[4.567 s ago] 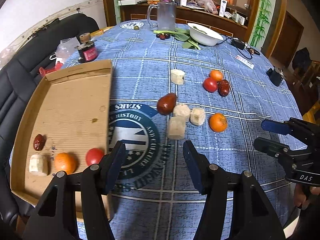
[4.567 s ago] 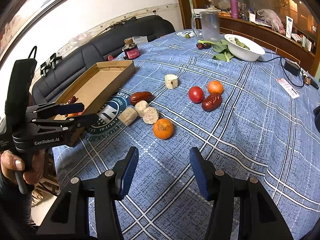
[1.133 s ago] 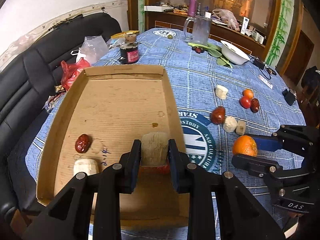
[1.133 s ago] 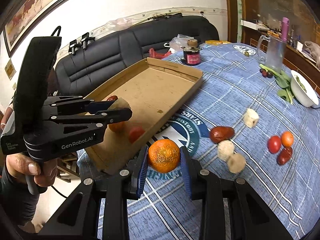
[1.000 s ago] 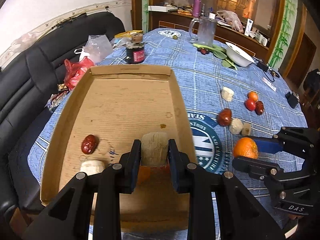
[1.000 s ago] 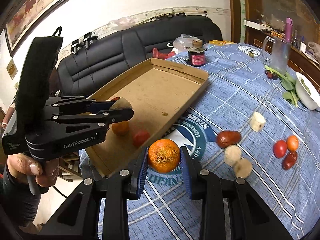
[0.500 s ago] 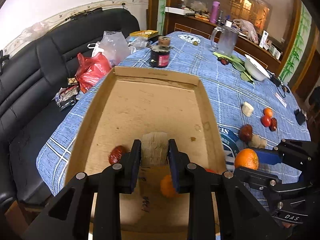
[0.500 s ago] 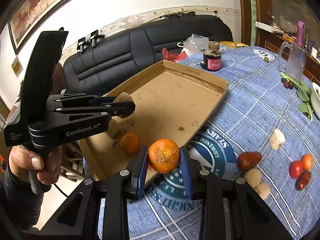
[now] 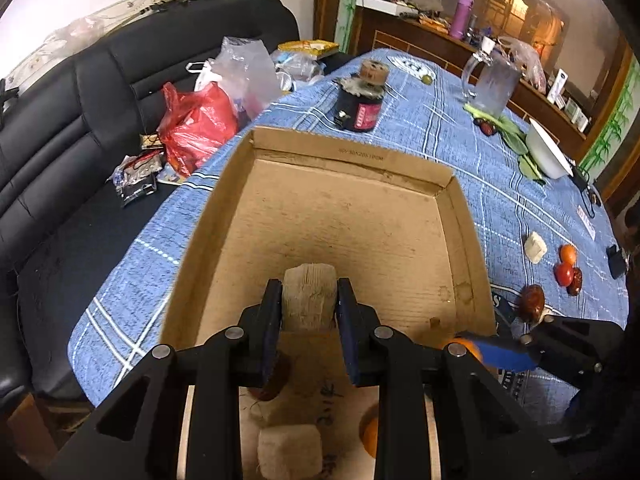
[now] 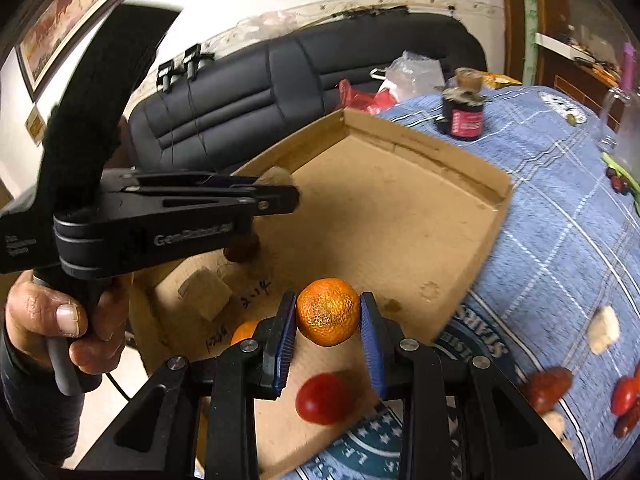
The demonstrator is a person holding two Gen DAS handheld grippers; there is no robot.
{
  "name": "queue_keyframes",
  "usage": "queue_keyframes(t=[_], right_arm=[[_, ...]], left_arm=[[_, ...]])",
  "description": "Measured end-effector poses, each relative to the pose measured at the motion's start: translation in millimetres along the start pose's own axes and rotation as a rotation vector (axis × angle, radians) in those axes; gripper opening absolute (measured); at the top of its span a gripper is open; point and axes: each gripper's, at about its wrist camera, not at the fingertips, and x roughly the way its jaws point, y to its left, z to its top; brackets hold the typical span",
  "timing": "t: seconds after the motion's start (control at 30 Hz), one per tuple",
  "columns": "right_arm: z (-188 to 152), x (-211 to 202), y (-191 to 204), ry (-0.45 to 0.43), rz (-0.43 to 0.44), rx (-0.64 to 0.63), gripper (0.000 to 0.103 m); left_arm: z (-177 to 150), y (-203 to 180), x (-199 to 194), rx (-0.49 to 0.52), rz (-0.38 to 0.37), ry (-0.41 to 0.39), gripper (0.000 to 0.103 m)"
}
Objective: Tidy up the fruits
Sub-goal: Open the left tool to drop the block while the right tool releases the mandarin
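Observation:
My left gripper (image 9: pixel 309 312) is shut on a pale cut fruit chunk (image 9: pixel 309 296) and holds it above the near part of the cardboard tray (image 9: pixel 344 156). My right gripper (image 10: pixel 328 320) is shut on an orange (image 10: pixel 328 312) above the tray's (image 10: pixel 492 204) near right part. In the tray lie a dried red date (image 10: pixel 242 250), a pale chunk (image 10: pixel 206 290), an orange (image 10: pixel 244 330) and a red tomato (image 10: pixel 322 398). The left gripper (image 10: pixel 276 196) also shows in the right wrist view, to the left of the orange.
On the blue checked cloth to the right lie a pale chunk (image 9: pixel 535 246), a small orange (image 9: pixel 568 253), a tomato (image 9: pixel 563 273) and dark dates (image 9: pixel 531 300). A dark jar (image 9: pixel 360 98) stands behind the tray. A glass mug (image 9: pixel 490 82) and white bowl (image 9: pixel 546 156) stand farther back. A black sofa (image 9: pixel 80 120) lies left.
Both grippers have moved left and forward over the tray, still holding the chunk and the orange. The loose fruits on the cloth have slid to the right edge of both views.

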Motion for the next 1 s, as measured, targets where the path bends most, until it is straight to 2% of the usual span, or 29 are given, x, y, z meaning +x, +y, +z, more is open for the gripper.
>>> queue_keyframes(t=[0.17, 0.5, 0.57, 0.6, 0.67, 0.7, 0.73, 1.0], right_arm=[[0, 13, 1, 0.027, -0.002, -0.014, 0.031], [-3, 26, -3, 0.058, -0.018, -0.031, 0.032], [-3, 25, -3, 0.057, -0.014, -0.026, 0.034], [-3, 24, -3, 0.053, -0.011, -0.024, 0.038], [-4, 18, -4, 0.045, -0.018, -0.022, 0.044], [-5, 16, -3, 0.042, -0.020, -0.022, 0.050], [-5, 12, -3, 0.034, -0.022, -0.022, 0.051], [-20, -32, 2, -0.031, -0.023, -0.007, 0.051]], left_arm=[[-2, -12, 15, 0.045, 0.013, 0.041, 0.024], [-1, -16, 29, 0.069, 0.023, 0.122, 0.025], [-1, -18, 31, 0.074, 0.030, 0.135, 0.028], [-1, -18, 30, 0.075, 0.044, 0.134, 0.032], [-1, -17, 28, 0.067, 0.052, 0.133, 0.048], [-2, -15, 27, 0.057, 0.053, 0.129, 0.059], [-2, -13, 23, 0.046, 0.057, 0.119, 0.062], [-10, -11, -7, 0.016, 0.082, 0.035, 0.062]])
